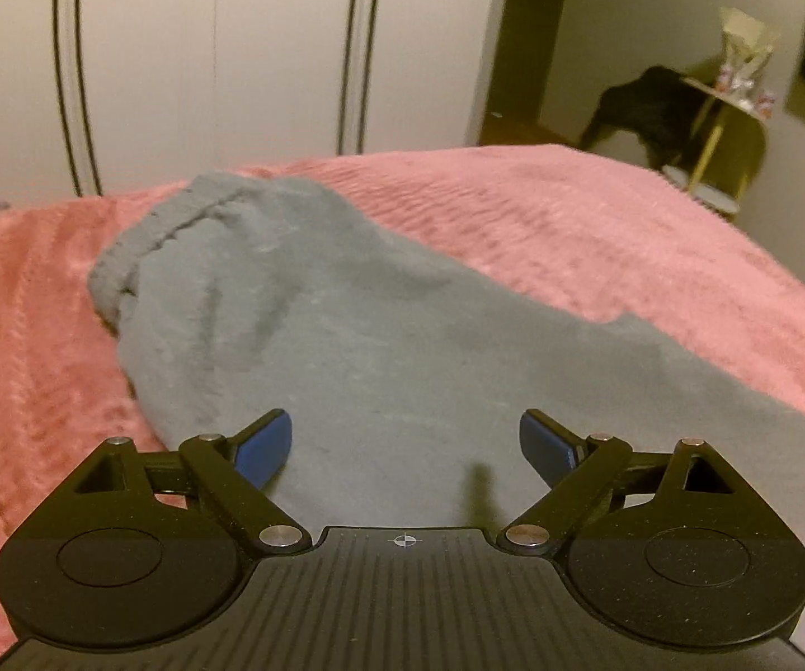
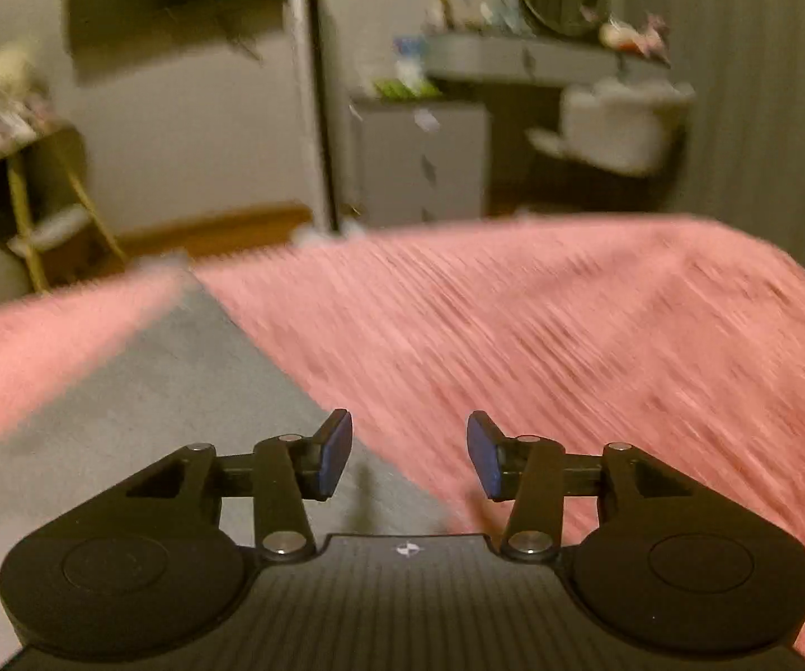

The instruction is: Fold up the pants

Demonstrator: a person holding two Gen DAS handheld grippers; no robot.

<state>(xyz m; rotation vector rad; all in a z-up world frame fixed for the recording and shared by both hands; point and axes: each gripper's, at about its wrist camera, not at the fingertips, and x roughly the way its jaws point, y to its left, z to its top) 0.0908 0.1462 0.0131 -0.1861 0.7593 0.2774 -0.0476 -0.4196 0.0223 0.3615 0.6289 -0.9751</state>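
Observation:
Grey pants (image 1: pixel 346 335) lie on a pink blanket (image 1: pixel 598 235), with a cuffed end at the far left (image 1: pixel 139 246). My left gripper (image 1: pixel 405 442) is wide open and empty, just above the near part of the grey cloth. In the right wrist view the pants (image 2: pixel 139 397) fill the lower left, and their straight edge runs diagonally toward the gripper. My right gripper (image 2: pixel 409 453) is open and empty, over that edge where grey meets pink blanket (image 2: pixel 598 346). This view is motion-blurred.
White wardrobe doors (image 1: pixel 212 56) stand behind the bed. A doorway and a small gold-legged table (image 1: pixel 721 106) with dark clothing are at the far right. A grey drawer unit (image 2: pixel 419 162), a shelf and a white basket (image 2: pixel 620 123) stand beyond the bed.

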